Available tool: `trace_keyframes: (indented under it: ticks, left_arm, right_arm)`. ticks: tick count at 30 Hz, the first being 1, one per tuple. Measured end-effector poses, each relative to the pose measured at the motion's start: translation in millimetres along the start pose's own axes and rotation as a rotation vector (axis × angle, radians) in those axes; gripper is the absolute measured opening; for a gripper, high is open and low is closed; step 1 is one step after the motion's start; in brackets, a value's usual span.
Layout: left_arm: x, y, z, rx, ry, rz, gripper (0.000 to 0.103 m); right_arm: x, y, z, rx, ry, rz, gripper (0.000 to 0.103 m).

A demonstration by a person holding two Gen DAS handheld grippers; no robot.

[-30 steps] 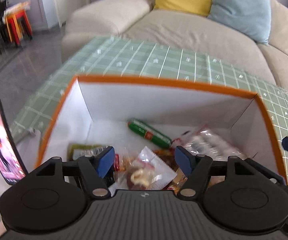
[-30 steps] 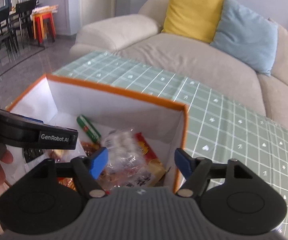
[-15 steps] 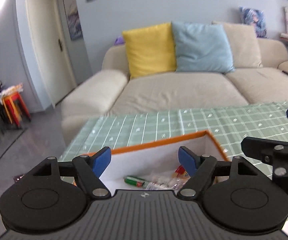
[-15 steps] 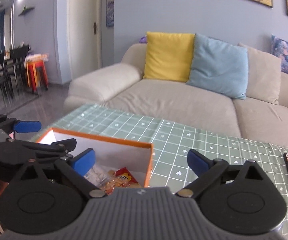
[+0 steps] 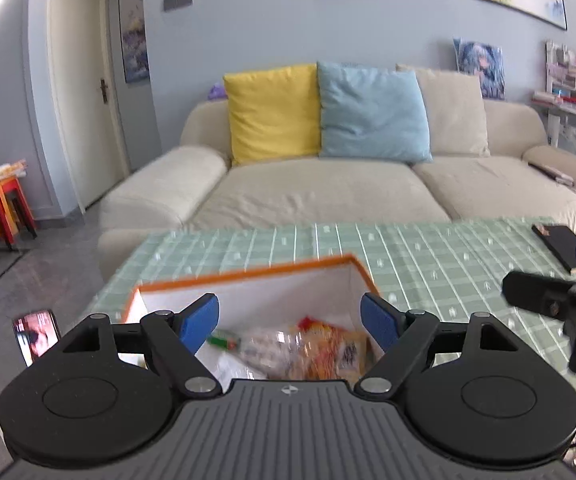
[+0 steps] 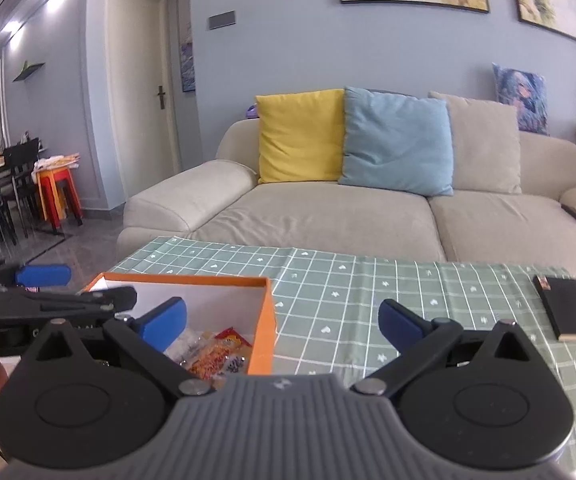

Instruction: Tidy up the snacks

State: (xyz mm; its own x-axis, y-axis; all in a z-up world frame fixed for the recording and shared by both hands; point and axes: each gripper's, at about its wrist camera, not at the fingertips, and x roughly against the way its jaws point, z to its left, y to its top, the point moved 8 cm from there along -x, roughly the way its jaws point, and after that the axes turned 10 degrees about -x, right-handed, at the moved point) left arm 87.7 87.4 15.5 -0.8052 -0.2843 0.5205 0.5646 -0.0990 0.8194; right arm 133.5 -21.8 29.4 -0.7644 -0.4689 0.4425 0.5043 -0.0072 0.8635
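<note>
Both the left gripper (image 5: 290,322) and right gripper (image 6: 281,322) are opening wide, nothing between the jaws. The crinkly snack packets (image 5: 308,350) sit in the orange-rimmed white cardboard box (image 6: 261,322) near the tabletop's left edge. Lift clear of the rim.

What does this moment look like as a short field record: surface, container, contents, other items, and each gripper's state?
surface: table with green checked cloth
container: orange-rimmed box, top open, white inside
contents: snack packets piled in the box; one green stick pack
other items: black notebook on the cloth to the right; phone left of the box
left gripper: jaws opening, nothing between them
right gripper: jaws opening, nothing between them
background: beige sofa
</note>
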Motion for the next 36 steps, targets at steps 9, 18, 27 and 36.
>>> trace_keyframes:
  ticks: [9,18,27,36]
  left_arm:
    - [-17.6,-39.0,-15.1,-0.030,-0.022,0.154,0.094]
    - [-19.0,-50.6,-19.5,-0.049,-0.016,0.192,0.094]
    - [-19.7,-48.6,-20.6,-0.050,-0.016,0.193,0.094]
    - [-19.5,-48.1,-20.5,-0.048,-0.016,0.193,0.094]
  right_arm:
    - [-14.9,-35.0,-11.1,-0.012,-0.052,0.121,0.099]
    - [-25.8,-48.4,-12.4,0.005,-0.060,0.172,0.099]
    - [-28.4,-52.3,-17.2,-0.003,-0.081,0.188,0.099]
    - [-28.7,-52.6,-17.1,-0.002,-0.082,0.189,0.099]
